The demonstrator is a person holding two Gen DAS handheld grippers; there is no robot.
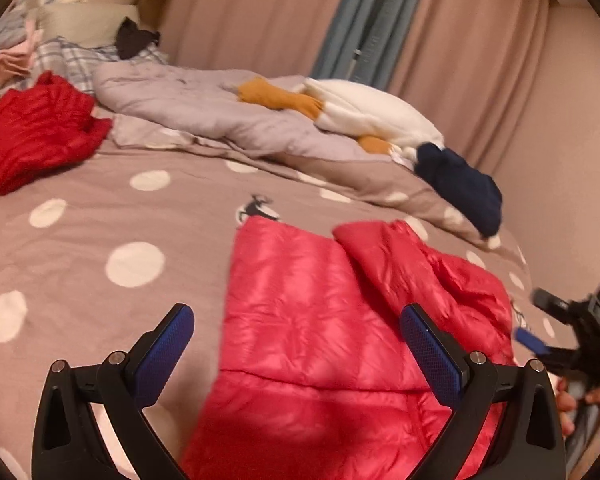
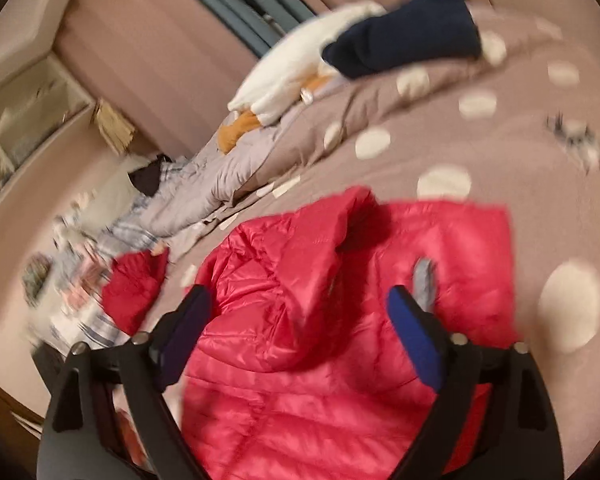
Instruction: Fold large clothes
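A bright red puffer jacket (image 1: 320, 340) lies on the dotted brown bedcover (image 1: 100, 220), partly folded, with one sleeve laid across it. My left gripper (image 1: 296, 344) is open and empty, hovering just above the jacket's near left part. In the right wrist view the same jacket (image 2: 340, 320) fills the foreground, hood towards the far side. My right gripper (image 2: 300, 316) is open and empty above it. The right gripper also shows at the right edge of the left wrist view (image 1: 572, 332), beside the jacket.
A second red jacket (image 1: 36, 136) lies crumpled at the far left. A grey quilt (image 1: 204, 112), a white and orange plush toy (image 1: 360, 112) and a dark navy garment (image 1: 460, 188) lie across the far side of the bed. Curtains (image 1: 440, 32) hang behind.
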